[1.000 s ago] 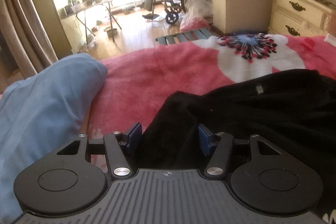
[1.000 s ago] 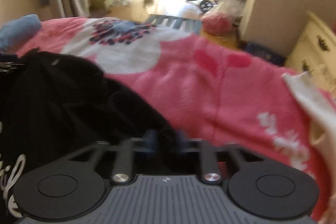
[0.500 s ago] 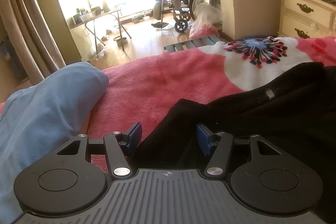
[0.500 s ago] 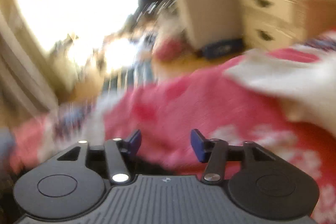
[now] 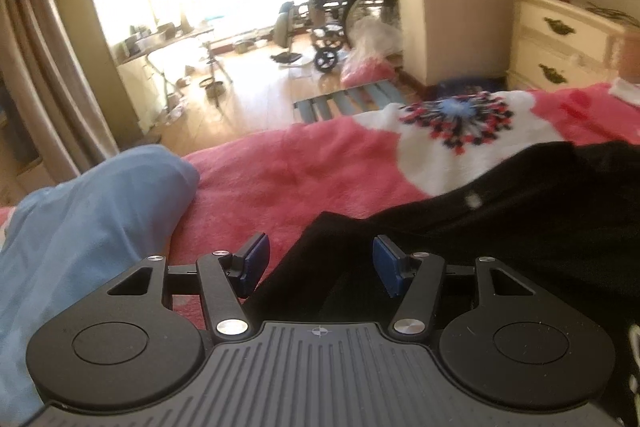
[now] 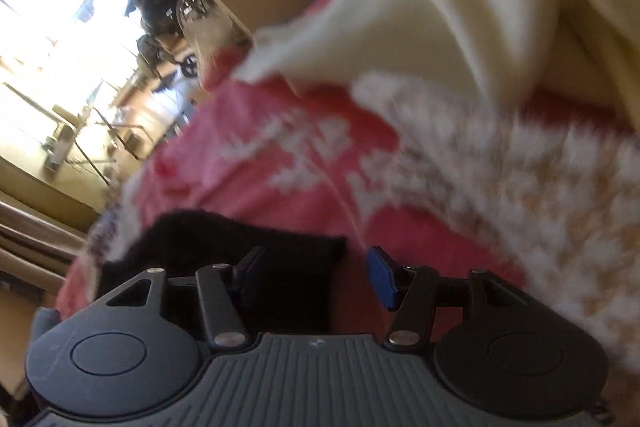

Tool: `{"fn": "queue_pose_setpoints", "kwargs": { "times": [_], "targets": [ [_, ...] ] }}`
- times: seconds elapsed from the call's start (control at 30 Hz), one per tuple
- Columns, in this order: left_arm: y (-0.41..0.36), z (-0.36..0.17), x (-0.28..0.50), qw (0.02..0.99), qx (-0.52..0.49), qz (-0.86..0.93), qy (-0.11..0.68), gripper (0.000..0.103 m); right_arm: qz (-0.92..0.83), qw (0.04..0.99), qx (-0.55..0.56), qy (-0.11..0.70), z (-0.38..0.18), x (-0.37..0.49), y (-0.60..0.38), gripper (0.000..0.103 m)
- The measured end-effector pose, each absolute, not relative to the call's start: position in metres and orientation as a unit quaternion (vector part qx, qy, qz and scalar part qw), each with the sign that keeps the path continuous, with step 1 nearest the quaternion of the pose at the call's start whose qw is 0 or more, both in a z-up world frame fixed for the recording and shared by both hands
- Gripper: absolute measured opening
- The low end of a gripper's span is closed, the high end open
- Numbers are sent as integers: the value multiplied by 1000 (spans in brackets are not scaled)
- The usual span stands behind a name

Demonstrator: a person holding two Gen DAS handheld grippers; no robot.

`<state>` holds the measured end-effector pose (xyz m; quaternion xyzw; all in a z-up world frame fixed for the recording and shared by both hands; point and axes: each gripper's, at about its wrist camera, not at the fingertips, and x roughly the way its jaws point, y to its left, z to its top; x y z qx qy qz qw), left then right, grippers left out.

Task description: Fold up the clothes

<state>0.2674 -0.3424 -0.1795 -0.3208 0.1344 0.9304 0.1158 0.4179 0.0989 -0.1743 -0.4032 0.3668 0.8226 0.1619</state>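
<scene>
A black garment lies rumpled on the red flowered blanket of a bed. My left gripper hovers over its near left corner, jaws open, black cloth under the gap and no pad pressing on it. In the tilted, blurred right wrist view, my right gripper stands open with its jaws closing a little. An edge of the black garment lies by its left finger; red blanket shows under the rest of the gap. A cream garment lies crumpled ahead at upper right.
A light blue garment is heaped at the left of the bed. Beyond the bed's far edge are a wooden floor, a wheelchair, a folding table, a cream dresser and curtains.
My right gripper let go of the black garment, opened, swung right across the blanket and rolled, so the cream garment now fills its view. The left gripper has barely shifted.
</scene>
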Motion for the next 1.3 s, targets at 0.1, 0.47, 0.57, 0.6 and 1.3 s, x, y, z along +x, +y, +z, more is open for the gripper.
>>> {"fn": "queue_pose_setpoints", "kwargs": {
  "times": [0.1,0.47,0.57,0.6,1.3],
  "targets": [
    [-342,-181,272,126,-322,928,139,58,838,166,-402,330,-180,412,95,40],
    [-345,-203,261,99,-350,921,140,58,907,217,-347,96,-133,358,72,4],
    [-343,-205,262,99,-341,922,157,58,899,251,-358,28,-150,339,70,4],
    [-343,-206,263,99,-341,921,160,58,895,258,-363,7,-158,333,69,4],
    [-341,-207,264,105,-335,920,173,58,864,170,-417,226,-171,438,66,6]
  ]
}}
